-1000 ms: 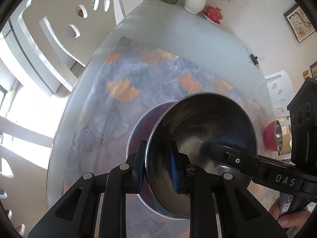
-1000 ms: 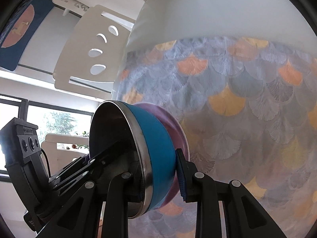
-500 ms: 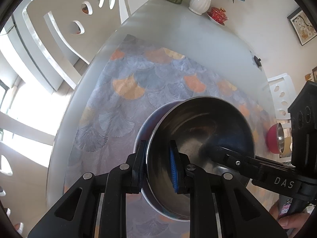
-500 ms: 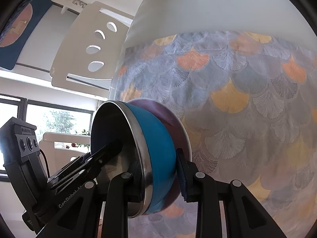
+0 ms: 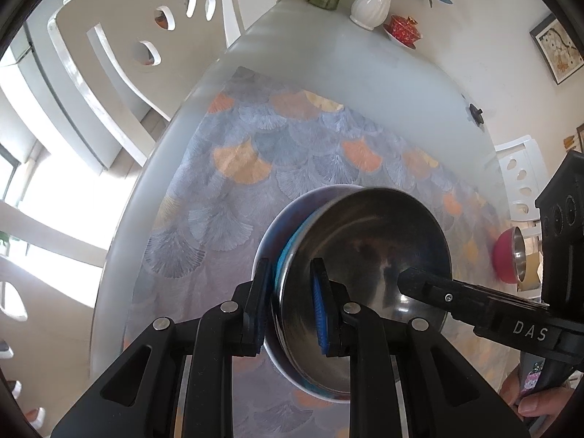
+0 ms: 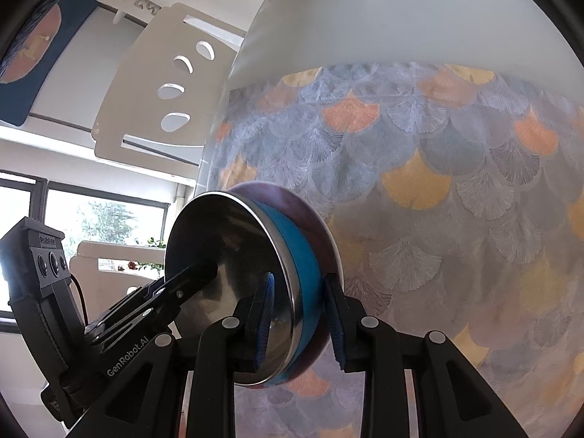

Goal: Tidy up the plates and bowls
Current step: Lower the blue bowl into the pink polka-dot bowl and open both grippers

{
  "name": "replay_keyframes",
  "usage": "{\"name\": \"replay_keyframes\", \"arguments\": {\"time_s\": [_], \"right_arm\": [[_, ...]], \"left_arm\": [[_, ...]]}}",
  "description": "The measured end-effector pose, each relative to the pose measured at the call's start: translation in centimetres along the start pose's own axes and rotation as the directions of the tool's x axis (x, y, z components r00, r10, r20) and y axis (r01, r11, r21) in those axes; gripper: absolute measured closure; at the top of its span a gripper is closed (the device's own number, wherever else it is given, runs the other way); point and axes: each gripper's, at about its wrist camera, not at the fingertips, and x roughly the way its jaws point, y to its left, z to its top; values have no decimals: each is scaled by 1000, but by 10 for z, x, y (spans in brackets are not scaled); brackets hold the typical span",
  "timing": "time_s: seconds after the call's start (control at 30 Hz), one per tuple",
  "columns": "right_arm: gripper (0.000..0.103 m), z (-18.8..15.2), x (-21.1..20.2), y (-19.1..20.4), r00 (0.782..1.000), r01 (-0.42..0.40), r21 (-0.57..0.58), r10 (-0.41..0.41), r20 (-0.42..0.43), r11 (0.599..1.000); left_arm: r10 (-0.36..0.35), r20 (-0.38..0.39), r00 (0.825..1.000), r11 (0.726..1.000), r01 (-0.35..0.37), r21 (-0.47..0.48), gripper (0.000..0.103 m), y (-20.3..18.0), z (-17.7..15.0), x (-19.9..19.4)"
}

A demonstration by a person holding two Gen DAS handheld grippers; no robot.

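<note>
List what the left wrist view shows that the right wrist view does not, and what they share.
Left wrist only: a white vase, a red lidded cup, a pink bowl, a wall picture.
Right wrist only: a window with trees.
Both: the blue steel bowl nested in a purple bowl, gripped by both hand-held grippers, above the patterned mat.

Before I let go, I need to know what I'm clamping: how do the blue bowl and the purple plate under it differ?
The bowl is steel inside and blue outside; the plate is purple. The bowl is deep, the plate shallow, and its rim shows past the bowl's. The bowl sits on top, the plate beneath. Both are round, nested, and sit between the fingers of the left tool and the right tool.
</note>
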Motion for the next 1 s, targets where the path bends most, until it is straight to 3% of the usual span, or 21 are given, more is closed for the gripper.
{"name": "replay_keyframes", "arguments": {"time_s": [1.0], "right_arm": [[75,-12,-29,0,1000,-14,8,14,14,1000]], "left_arm": [[71,4,997,996,-72,51,84,-13,-6,-21]]}}
